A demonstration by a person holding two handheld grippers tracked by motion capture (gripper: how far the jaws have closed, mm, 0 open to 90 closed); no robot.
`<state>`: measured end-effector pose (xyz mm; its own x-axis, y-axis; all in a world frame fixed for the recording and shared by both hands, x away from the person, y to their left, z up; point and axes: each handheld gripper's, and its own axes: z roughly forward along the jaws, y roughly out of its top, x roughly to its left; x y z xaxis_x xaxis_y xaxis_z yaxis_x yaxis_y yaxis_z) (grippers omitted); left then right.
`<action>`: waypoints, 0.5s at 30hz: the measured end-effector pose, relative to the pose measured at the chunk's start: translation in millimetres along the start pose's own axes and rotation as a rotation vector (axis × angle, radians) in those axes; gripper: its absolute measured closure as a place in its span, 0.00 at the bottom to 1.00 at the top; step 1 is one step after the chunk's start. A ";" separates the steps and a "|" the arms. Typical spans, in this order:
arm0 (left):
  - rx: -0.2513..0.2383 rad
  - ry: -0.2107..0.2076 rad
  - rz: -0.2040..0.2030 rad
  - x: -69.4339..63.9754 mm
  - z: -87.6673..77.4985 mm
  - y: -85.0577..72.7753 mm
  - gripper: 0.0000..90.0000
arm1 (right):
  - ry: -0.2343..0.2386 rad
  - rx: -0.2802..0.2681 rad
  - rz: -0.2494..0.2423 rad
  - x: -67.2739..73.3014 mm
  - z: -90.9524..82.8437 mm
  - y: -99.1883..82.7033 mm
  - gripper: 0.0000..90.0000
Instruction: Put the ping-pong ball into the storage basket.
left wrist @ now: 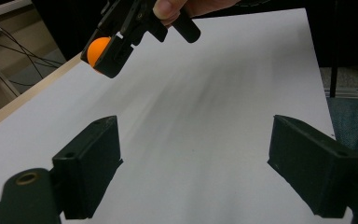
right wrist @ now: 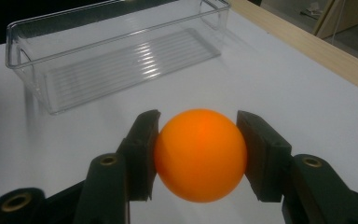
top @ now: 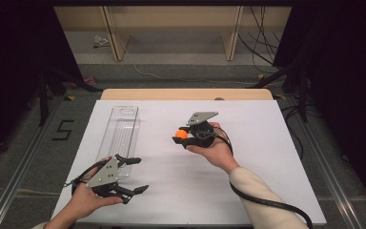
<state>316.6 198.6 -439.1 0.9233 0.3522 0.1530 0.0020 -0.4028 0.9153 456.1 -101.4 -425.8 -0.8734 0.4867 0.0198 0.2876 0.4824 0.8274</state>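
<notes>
An orange ball (right wrist: 199,154) sits clamped between the two black jaws of my right gripper (top: 181,135), held above the white table near its middle. The same ball (top: 181,134) shows orange at the gripper's left tip in the high view, and in the left gripper view the ball (left wrist: 96,48) hangs at the top left. A clear plastic bin (top: 119,135) lies lengthwise on the left part of the table; the bin (right wrist: 116,51) stands empty ahead of the held ball. My left gripper (top: 136,174) rests low at the front left, jaws wide apart with nothing between them.
The white table top (top: 248,157) has a wooden edge (top: 186,94) at the far side. Beyond it stand a wooden frame and loose cables on the floor. Dark stands flank the table at left and right.
</notes>
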 end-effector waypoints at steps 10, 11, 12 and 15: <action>0.000 -0.001 0.000 -0.2 0.2 -0.1 0.18 | 0.012 0.001 -0.005 4.6 7.8 4.2 0.57; -0.001 -0.001 0.000 -0.2 0.2 -0.1 0.18 | 0.012 0.003 -0.004 5.0 8.2 4.7 0.57; -0.001 -0.001 0.000 -0.2 0.1 0.0 0.18 | 0.014 0.001 -0.004 5.2 8.9 5.1 0.57; -0.001 -0.001 0.000 -0.3 0.2 0.0 0.18 | 0.017 0.000 -0.004 5.7 10.5 6.4 0.57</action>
<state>316.4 198.3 -439.2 0.9238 0.3510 0.1528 0.0013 -0.4021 0.9156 457.1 -87.8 -426.3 -0.8809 0.4726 0.0259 0.2843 0.4845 0.8273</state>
